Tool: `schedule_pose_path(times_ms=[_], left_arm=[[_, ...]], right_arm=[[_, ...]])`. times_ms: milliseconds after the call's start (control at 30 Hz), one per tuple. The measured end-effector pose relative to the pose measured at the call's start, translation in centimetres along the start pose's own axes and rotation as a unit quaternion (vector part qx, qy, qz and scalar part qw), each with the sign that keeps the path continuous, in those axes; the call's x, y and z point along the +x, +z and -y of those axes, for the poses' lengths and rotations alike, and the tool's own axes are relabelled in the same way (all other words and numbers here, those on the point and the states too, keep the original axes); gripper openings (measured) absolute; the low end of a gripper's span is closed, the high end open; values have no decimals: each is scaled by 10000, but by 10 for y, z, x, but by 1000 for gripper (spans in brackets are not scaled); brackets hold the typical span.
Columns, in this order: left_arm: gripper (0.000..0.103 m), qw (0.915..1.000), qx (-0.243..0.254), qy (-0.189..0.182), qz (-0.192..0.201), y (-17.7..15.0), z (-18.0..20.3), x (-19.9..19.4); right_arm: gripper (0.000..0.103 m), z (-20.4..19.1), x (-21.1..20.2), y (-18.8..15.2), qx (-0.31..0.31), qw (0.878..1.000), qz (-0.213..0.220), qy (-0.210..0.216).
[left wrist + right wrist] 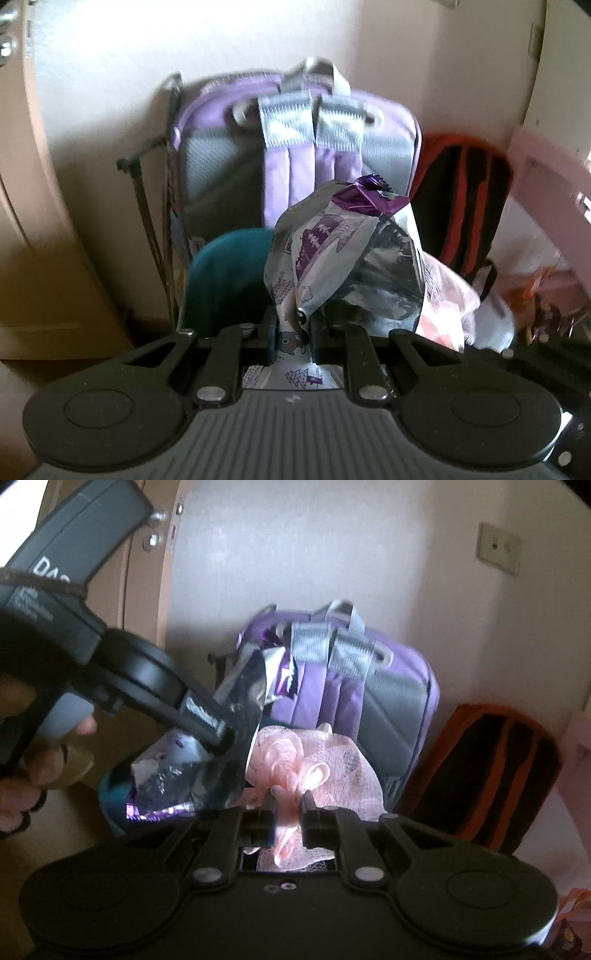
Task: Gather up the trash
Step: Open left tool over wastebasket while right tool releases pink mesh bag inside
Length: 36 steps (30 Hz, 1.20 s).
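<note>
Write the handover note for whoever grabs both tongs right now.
Left tongs: shut on a crumpled silver-and-purple snack wrapper, held up in front of the purple backpack.
Right tongs: shut on a pink mesh bundle with ribbon.
Done: both pieces picked up.
Left: drop both in the trash; no bin clearly in view. A teal object sits below the wrapper, unidentified.

Left gripper (pixel 291 332): raised at left, angled down to the right, fingers closed on a snack wrapper (pixel 332 266). Right gripper (pixel 288 812): level, nearer, fingers pinched on pink mesh (pixel 332 764).
</note>
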<state>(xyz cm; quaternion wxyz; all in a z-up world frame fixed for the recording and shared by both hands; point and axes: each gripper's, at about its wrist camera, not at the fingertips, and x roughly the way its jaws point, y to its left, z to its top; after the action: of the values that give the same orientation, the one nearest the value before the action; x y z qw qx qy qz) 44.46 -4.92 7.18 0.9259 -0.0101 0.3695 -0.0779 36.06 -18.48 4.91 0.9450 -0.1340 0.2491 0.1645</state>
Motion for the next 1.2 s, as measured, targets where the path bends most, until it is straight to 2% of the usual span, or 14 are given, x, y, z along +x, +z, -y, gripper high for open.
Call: schedule_pose_path(times_ms=[100, 200, 267, 367, 500, 567, 633, 700, 733, 833, 1200], left_arm=[[17, 9997, 95, 83, -216, -5, 3, 17], [17, 9984, 254, 47, -508, -6, 4, 33], [19, 9977, 327, 92, -578, -10, 6, 38], [31, 9972, 343, 53, -668, -13, 8, 43], [32, 9974, 319, -8, -639, -18, 7, 40], [32, 9979, 279, -30, -589, -19, 6, 34], [42, 9983, 259, -36, -514, -21, 6, 25], [62, 9988, 284, 22, -407, -23, 5, 14], [64, 9989, 304, 11, -358, -24, 4, 9], [64, 9991, 295, -62, -284, -29, 1, -10], [66, 9994, 320, -100, 7, -50, -1, -80]], right_arm=[[13, 1, 9, -3, 19, 9999, -121, 90], [20, -1, 16, -5, 49, 9995, -282, 123], [21, -2, 18, -6, 44, 9992, -376, 144], [26, -4, 24, -6, -70, 9987, -495, 95], [34, -2, 25, -8, -7, 9983, -577, 28], [40, 2, 23, -9, 68, 9983, -577, 29], [43, 5, 19, -9, 162, 9983, -551, 35], [44, 8, 15, -8, 224, 9983, -545, -27], [46, 9, 13, -7, 251, 9982, -544, -53], [53, 14, 1, -7, 435, 9977, -516, 0], [60, 5, -62, 1, 592, 9977, -323, -28]])
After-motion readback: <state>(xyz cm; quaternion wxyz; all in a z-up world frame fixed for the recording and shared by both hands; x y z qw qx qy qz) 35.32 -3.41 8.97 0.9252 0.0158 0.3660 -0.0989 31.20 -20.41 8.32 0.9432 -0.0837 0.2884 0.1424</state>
